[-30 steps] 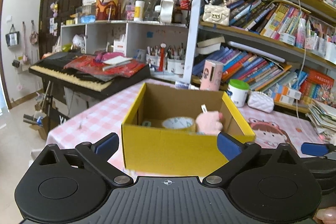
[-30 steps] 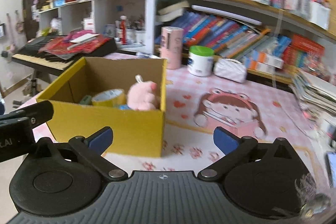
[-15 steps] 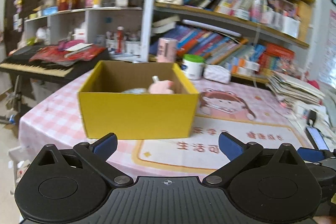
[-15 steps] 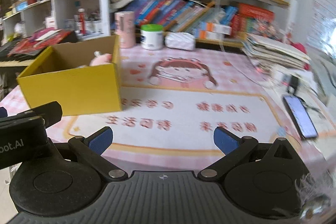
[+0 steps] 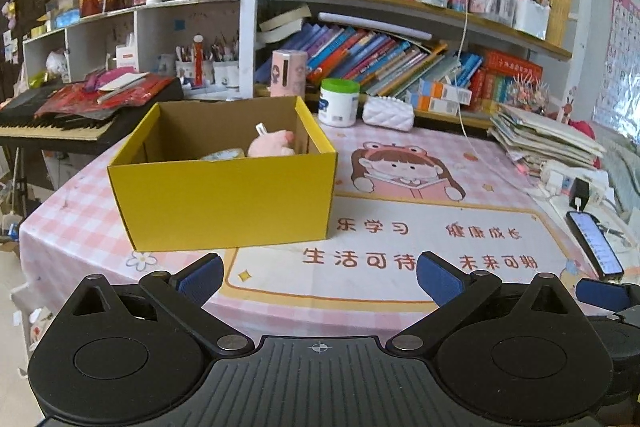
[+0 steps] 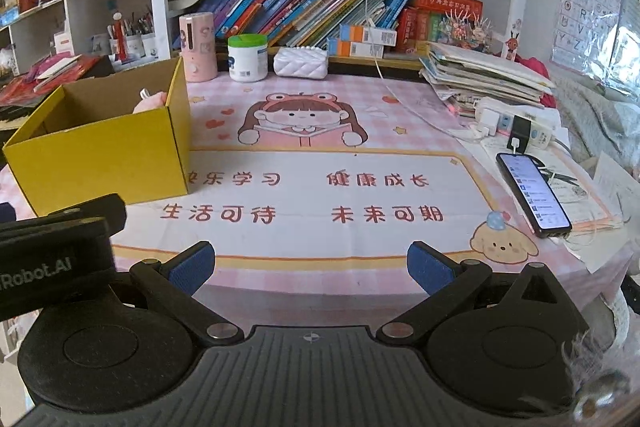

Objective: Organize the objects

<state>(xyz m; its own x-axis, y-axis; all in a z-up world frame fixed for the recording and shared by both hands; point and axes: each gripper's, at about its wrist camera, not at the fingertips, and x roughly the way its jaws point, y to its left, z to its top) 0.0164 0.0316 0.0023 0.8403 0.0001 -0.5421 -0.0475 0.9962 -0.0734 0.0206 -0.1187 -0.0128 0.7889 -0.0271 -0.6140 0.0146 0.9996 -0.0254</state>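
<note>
A yellow cardboard box (image 5: 224, 199) stands on the left of the table; it also shows in the right wrist view (image 6: 100, 151). Inside it lie a pink plush toy (image 5: 270, 145) and a roll of tape (image 5: 222, 155), mostly hidden by the box wall. My left gripper (image 5: 318, 273) is open and empty, held at the table's front edge, well short of the box. My right gripper (image 6: 310, 263) is open and empty over the front edge, right of the box. The left gripper's body (image 6: 56, 251) shows at the left of the right wrist view.
A printed pink mat (image 6: 320, 187) covers the table. A phone (image 6: 532, 195), power strip (image 6: 516, 129) and paper stack (image 6: 480, 75) lie at the right. A pink cylinder (image 6: 196, 47), white jar (image 6: 248, 57) and white pouch (image 6: 300, 63) stand at the back below the bookshelves. A keyboard (image 5: 52, 125) stands left.
Both grippers have pulled back from the box and swung right; the box now looks smaller and further left, and more of the mat and the phone show. Both stay open and empty.
</note>
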